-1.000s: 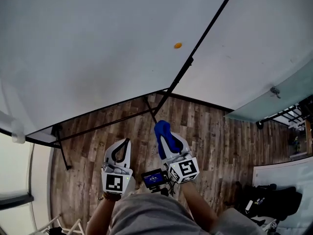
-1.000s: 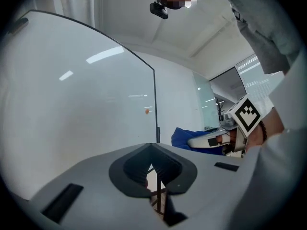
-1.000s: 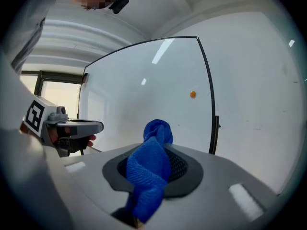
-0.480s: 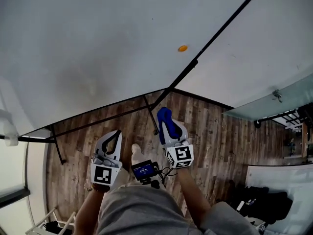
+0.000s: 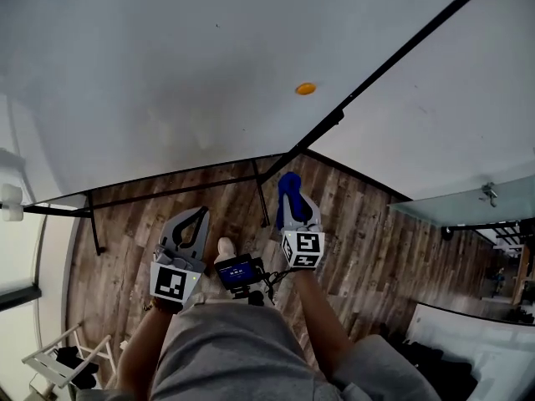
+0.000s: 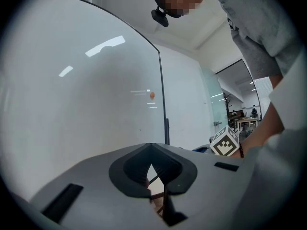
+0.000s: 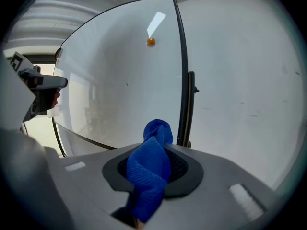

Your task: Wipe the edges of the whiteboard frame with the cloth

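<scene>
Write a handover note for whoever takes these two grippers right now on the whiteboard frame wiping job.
Right gripper: jaws shut on the blue cloth, held close to the lower right corner of the whiteboard frame. No contact can be seen.
Left gripper: jaws shut, empty, held low beside the right one.
Done: no wiped edge can be told from here.
Left: probably all the frame edges; the right edge is nearest. An orange magnet sits on the board near it.

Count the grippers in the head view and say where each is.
2. The left gripper is low left over the wooden floor, shut and empty. The right gripper is beside it, nearer the whiteboard frame's corner, shut on the blue cloth. None hidden.
</scene>
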Tool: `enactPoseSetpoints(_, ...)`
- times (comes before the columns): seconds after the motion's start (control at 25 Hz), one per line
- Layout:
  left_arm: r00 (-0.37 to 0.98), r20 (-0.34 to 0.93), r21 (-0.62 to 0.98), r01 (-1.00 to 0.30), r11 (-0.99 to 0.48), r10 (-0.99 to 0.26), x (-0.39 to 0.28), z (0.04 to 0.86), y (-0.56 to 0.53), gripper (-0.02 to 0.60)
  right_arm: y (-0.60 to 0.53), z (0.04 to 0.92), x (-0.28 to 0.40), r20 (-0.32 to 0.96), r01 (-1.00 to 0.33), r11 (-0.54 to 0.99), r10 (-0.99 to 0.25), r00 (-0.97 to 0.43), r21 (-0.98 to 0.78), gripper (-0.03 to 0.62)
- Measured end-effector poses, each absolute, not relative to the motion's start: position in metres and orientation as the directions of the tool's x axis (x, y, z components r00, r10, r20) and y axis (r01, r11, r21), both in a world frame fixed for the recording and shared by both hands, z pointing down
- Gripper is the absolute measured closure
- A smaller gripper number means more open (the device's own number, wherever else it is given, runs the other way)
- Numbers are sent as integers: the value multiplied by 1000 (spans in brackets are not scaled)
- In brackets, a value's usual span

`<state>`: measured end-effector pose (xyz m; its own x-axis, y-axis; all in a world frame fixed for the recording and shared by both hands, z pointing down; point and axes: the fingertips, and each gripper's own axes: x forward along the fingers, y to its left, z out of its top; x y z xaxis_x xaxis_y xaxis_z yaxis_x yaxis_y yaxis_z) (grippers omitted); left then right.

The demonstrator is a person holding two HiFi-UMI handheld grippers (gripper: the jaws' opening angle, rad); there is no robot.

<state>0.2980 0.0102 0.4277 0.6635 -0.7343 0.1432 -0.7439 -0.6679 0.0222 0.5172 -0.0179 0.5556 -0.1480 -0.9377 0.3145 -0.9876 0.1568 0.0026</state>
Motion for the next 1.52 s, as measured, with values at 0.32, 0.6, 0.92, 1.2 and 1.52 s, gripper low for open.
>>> enactPoseSetpoints(0.32, 596, 177, 33, -799, -600, -783, 302, 441, -4, 574, -63, 615, 559, 368, -991, 132, -922, -123, -2, 497)
enactPoseSetpoints(0.6, 575, 194, 6, -811, -585, -795, 290, 442, -20, 574, -88, 667, 570, 454, -990, 138, -884, -114, 20, 497)
enactPoseSetpoints(0.92, 537, 191, -39, -832, -553, -822, 275, 443, -30, 574, -124, 680, 573, 452, -991, 118, -888, -80, 58, 497)
enactPoseSetpoints(1.2, 524, 217, -23, -841, -541, -824, 275, 448, -33, 574, -136, 695, 570, 470, -989, 120, -880, -65, 88, 497)
enactPoseSetpoints(1.52, 534, 213, -18, -835, -550, -818, 282, 446, -41, 574, -146, 703, 561, 486, -971, 212, -864, -132, 113, 497)
